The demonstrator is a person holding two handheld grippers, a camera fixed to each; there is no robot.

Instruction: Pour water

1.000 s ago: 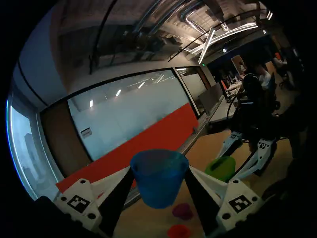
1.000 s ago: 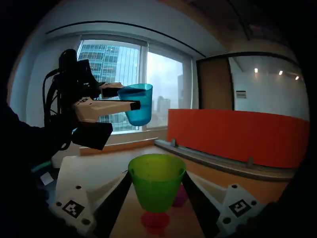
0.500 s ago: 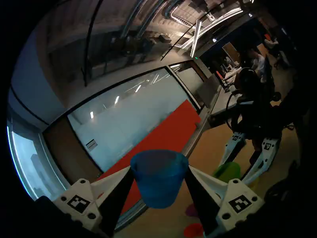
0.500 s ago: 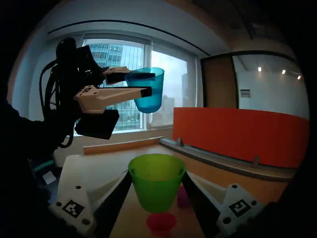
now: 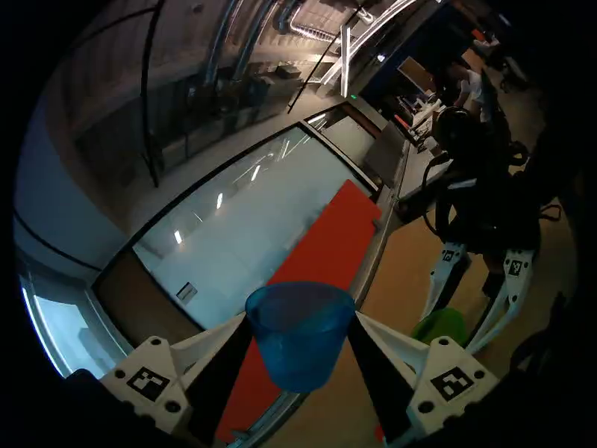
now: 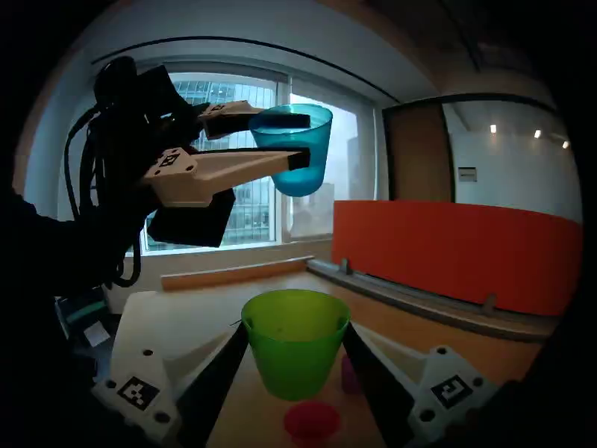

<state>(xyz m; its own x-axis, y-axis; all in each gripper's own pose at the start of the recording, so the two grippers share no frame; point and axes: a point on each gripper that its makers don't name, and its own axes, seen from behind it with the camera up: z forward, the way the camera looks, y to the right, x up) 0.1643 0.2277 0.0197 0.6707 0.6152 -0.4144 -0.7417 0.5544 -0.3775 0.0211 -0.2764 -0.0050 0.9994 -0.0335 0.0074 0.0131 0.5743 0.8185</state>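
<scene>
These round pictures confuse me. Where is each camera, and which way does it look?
Left gripper view: rides the left gripper, tilted, facing the orange panel; its fingers hold the blue cup.
Right gripper view: rides the right gripper, level, facing the window; its fingers hold the green cup.
Shared: both cups, both grippers, the orange panel.

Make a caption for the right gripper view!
Right gripper holds a green cup; left gripper holds a blue cup higher up.

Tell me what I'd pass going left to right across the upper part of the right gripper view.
Black cables → blue cup → wooden panel → white wall with small lights.
</scene>
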